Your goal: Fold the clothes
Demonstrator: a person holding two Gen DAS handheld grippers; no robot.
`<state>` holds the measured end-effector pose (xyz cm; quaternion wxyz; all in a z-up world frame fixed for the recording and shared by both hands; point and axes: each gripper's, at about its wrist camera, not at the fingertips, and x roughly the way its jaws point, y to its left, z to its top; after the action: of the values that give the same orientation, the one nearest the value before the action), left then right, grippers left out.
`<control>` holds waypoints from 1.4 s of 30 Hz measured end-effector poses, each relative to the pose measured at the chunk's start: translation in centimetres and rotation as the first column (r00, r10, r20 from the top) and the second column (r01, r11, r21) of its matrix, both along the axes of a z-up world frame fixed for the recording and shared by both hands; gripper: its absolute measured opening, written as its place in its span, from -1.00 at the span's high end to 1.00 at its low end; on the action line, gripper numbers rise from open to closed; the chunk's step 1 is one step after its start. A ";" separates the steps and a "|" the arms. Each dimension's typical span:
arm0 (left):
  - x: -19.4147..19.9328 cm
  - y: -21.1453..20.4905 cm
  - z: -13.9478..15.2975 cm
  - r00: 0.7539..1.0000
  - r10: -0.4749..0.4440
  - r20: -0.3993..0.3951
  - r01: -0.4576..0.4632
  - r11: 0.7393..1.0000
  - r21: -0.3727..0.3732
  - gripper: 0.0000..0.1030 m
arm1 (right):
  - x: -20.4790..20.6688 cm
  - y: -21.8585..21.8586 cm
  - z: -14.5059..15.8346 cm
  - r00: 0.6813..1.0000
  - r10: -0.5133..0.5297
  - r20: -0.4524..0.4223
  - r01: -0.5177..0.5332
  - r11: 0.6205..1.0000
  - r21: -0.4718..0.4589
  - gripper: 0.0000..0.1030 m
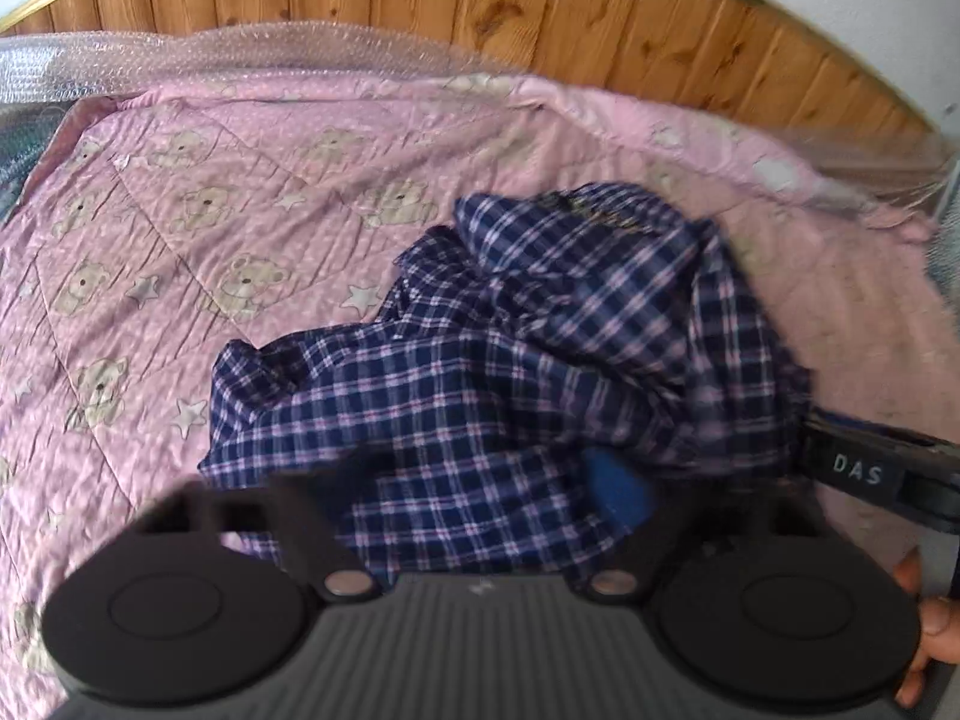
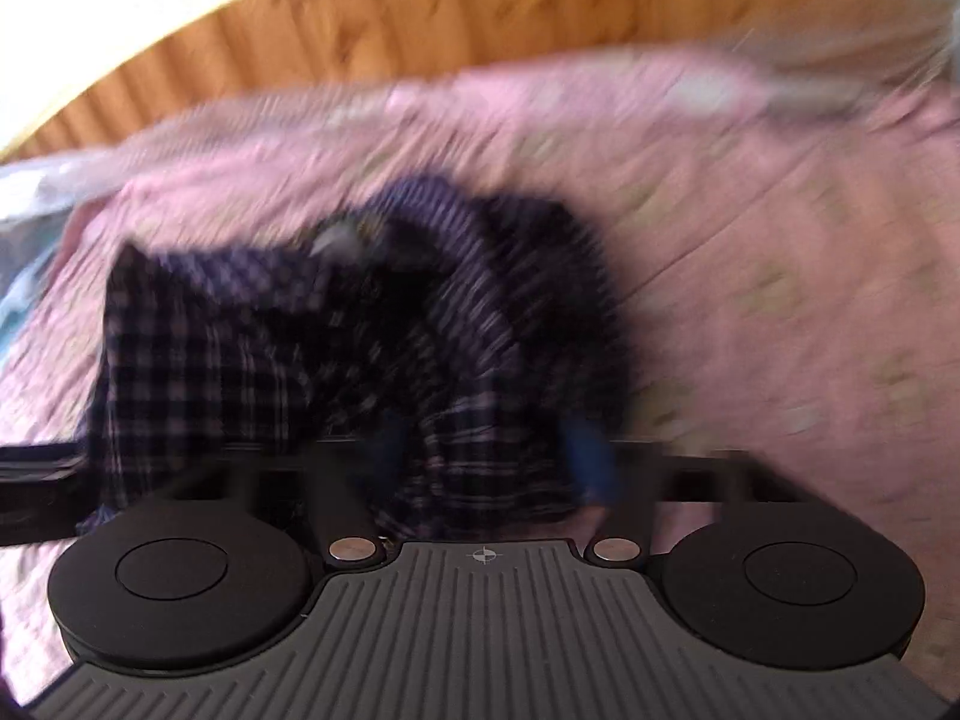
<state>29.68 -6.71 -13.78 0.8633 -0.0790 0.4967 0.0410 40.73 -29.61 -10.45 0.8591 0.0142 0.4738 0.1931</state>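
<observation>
Shirt (image 1: 510, 360) in navy plaid, bunched on pink bear-print quilt (image 1: 180, 252), cloth draped over my left tongs (image 1: 480, 492) and right tongs (image 2: 486, 468), grip state indeterminable, wood-panelled wall (image 1: 540, 12) behind.

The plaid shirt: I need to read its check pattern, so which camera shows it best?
The left wrist view: the plaid shirt lies crumpled on the pink quilt, its checks fairly sharp. The right wrist view shows the same shirt smeared by motion blur.
</observation>
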 end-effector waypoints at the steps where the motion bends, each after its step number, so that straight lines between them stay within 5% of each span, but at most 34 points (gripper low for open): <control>1: 0.3 1.0 0.7 0.999 0.042 0.023 -0.043 0.999 0.004 0.90 | 1.0 0.1 -0.7 0.999 0.026 -0.039 -0.025 0.999 0.032 0.97; 2: 0.6 1.9 1.4 0.995 0.085 0.047 -0.085 0.996 0.006 0.90 | 1.9 0.2 -1.0 0.996 0.052 -0.066 -0.047 0.997 0.066 0.98; 5: -0.9 5.8 7.6 0.961 0.151 0.233 -0.155 0.988 0.000 0.92 | 1.4 -2.3 5.1 0.992 0.062 0.108 -0.080 0.982 0.172 0.99; 7: -3.9 7.8 12.0 0.930 0.129 0.343 -0.128 0.991 -0.024 0.91 | 0.2 -4.5 9.4 0.975 0.057 0.213 -0.102 0.973 0.208 1.00; 9: -6.9 8.2 13.7 0.942 0.048 0.332 -0.031 0.998 -0.056 0.91 | -0.7 -6.4 11.0 0.966 0.056 0.251 -0.102 0.979 0.174 1.00; 11: -8.8 6.4 10.8 0.979 -0.064 0.196 0.074 0.996 -0.045 0.89 | -1.1 -7.7 8.3 0.979 0.066 0.195 -0.076 0.996 0.045 0.99; 12: -9.7 5.5 9.2 0.986 -0.116 0.124 0.122 0.992 -0.041 0.88 | -1.0 -8.2 5.0 0.993 0.066 0.101 -0.065 0.998 -0.019 0.98; 16: -12.7 3.7 2.0 0.978 -0.174 -0.112 0.175 0.985 -0.002 0.70 | -2.0 -11.1 -3.1 0.985 -0.015 -0.173 -0.010 0.990 -0.142 0.70; 17: -13.3 4.4 2.2 0.984 -0.151 -0.090 0.153 0.988 0.010 0.69 | -2.6 -11.9 -2.2 0.992 -0.035 -0.124 0.022 0.994 -0.108 0.63; 19: -13.5 5.4 3.5 0.994 -0.106 -0.025 0.106 0.994 0.010 0.00 | -2.9 -13.1 -0.1 0.997 -0.079 -0.025 0.077 0.995 -0.064 -0.15; 22: -12.1 5.8 6.2 0.995 -0.061 0.079 0.064 0.998 -0.029 -0.42 | -0.8 -13.0 2.4 0.992 -0.102 0.071 0.103 0.995 -0.011 -0.20; 25: -9.3 4.2 7.0 0.988 -0.074 0.135 0.091 0.988 -0.126 -0.67 | 2.3 -10.1 3.6 0.998 -0.043 0.042 0.038 0.993 0.110 -0.28; 30: -5.0 -2.7 2.9 0.977 -0.190 0.097 0.207 0.951 -0.228 -0.67 | 5.2 -2.9 3.5 0.987 0.159 -0.030 -0.145 0.950 0.276 -0.55; 32: -5.1 -4.6 0.2 0.983 -0.181 0.025 0.183 0.968 -0.170 -0.08 | 5.6 -0.9 2.0 0.972 0.221 -0.083 -0.197 0.953 0.228 -0.40; 34: -6.1 -4.4 -1.5 0.984 -0.178 -0.014 0.171 0.962 -0.211 0.29 | 5.7 0.5 0.5 0.948 0.282 -0.148 -0.249 0.945 0.212 0.96; 38: -8.7 -4.1 -2.1 0.955 -0.295 -0.014 0.281 0.922 -0.268 0.52 | 3.5 -3.8 0.4 0.956 0.261 -0.132 -0.250 0.964 0.092 0.98; 42: -9.1 -2.8 0.4 0.927 -0.370 0.056 0.372 0.894 -0.251 0.28 | 0.2 -11.3 0.0 0.980 0.129 -0.153 -0.135 0.990 -0.034 0.98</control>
<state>20.54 -9.48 -13.37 0.8395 -0.0941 0.5006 -0.1892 40.93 -40.94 -10.41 0.8063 -0.0219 0.5413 0.2375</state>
